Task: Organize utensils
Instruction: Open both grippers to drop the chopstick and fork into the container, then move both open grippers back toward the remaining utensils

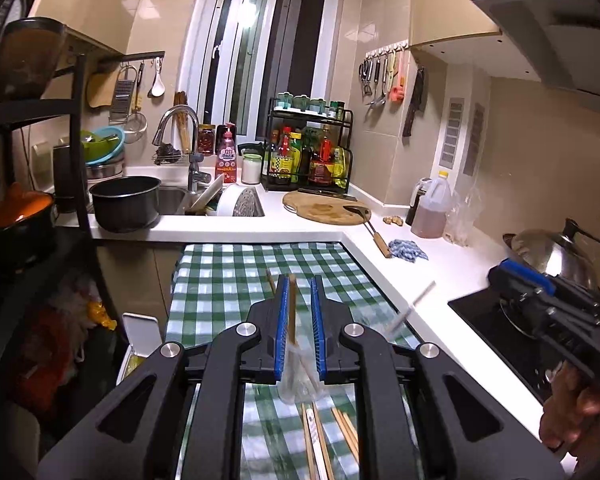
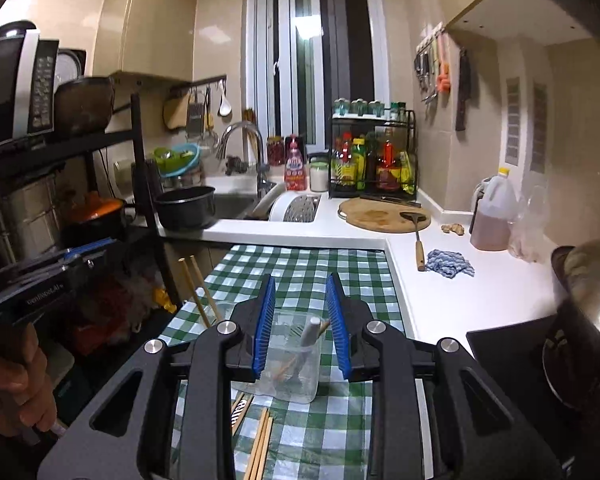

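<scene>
Your left tongs (image 1: pixel 300 316) pinch two wooden chopsticks (image 1: pixel 291 304) above the checked table (image 1: pixel 228 276); your right tongs (image 2: pixel 300 320) stand spread and empty above the clear cup (image 2: pixel 292 368). The sticks look light, stiff and slippery: grip them mid-shaft. No label reads clearly.

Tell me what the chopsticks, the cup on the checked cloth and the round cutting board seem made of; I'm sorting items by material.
Chopsticks: pale tan sticks with a matte look, probably bamboo or wood.
Cup: see-through with soft glints, likely clear plastic, though glass cannot be ruled out.
Cutting board: brown, grainy, dull and stained surface, apparently wood or bamboo.
</scene>
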Motion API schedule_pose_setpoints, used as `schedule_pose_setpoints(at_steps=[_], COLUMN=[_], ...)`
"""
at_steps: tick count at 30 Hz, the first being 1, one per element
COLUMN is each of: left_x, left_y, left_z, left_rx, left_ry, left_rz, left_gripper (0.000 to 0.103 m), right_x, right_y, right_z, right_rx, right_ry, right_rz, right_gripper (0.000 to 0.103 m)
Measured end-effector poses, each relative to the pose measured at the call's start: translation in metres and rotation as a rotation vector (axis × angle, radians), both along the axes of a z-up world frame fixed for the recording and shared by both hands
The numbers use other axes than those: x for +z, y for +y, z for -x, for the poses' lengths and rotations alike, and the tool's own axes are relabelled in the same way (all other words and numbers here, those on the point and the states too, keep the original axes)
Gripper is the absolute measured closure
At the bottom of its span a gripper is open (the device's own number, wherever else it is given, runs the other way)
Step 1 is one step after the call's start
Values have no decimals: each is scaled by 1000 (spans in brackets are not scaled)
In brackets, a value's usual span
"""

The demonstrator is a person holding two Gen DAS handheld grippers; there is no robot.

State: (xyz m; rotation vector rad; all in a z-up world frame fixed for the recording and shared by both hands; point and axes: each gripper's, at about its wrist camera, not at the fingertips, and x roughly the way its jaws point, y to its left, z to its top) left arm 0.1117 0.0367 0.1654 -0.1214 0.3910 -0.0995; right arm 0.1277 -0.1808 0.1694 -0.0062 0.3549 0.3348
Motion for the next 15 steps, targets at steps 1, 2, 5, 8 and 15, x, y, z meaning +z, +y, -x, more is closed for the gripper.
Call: schedule_pose_setpoints(at_steps=[1,2,5,8,15], left_x=[-5,-9,-30,-52,-104], left_y=[-2,-2,-8,-12,-7], left_z=[7,12,30,45,68], left_rx=[-3,-5,-17,-21,-1], left_ry=[1,4,29,48,116], left_rz=[-4,-6,-15,-31,-14], left_gripper=[91,91,91,91,91], right_x=[-3,-7,-28,-49,-105], right_y=[-3,-6,-11,-14,-26], right_z=[9,17,41,58,80], right_rx=[-6,-12,-37,-54,-55], right_ry=[-9,-15,-16,17,159], right_rz=[-8,-12,-17,-30,-49], right_gripper=[75,75,75,75,75])
